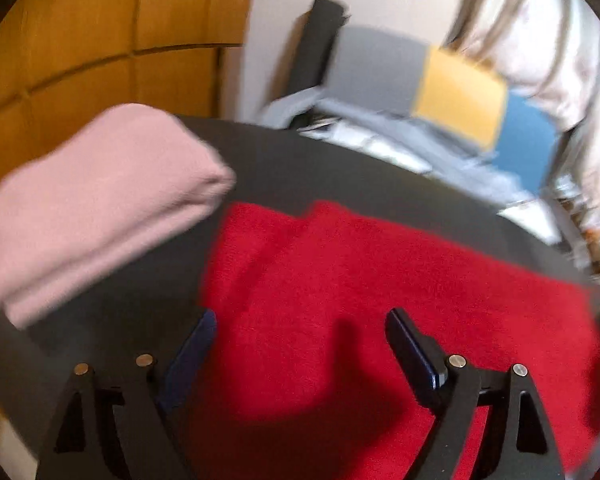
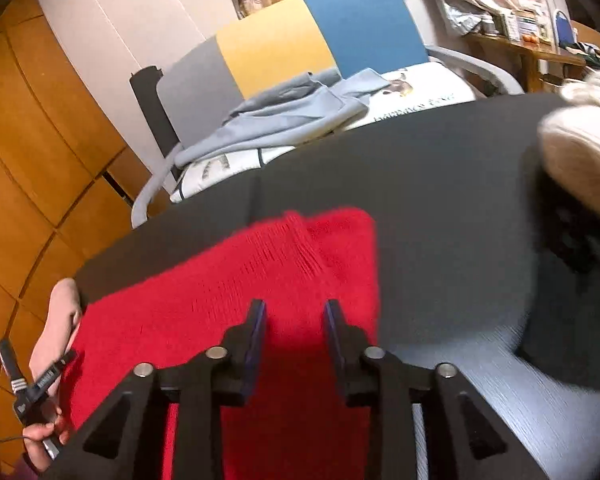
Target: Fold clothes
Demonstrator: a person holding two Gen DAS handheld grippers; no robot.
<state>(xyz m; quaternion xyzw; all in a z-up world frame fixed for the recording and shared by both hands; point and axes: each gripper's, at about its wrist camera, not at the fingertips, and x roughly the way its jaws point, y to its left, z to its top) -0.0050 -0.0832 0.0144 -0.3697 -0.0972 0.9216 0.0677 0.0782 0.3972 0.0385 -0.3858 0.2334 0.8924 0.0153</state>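
On the dark table (image 1: 320, 168), left to right: a folded pink garment (image 1: 100, 200), then the red knit (image 1: 360, 280) lying flat mid-table, cream clothes (image 2: 580, 152) at far right. Left gripper (image 1: 300, 344) hangs over the knit's near left part, jaws spread wide, holding nothing. Right gripper (image 2: 295, 328) hovers over its near right part, jaws parted, also empty. Likely between folds on the red knit. Next move probably needs both grippers to pinch an edge and carry it across evenly.
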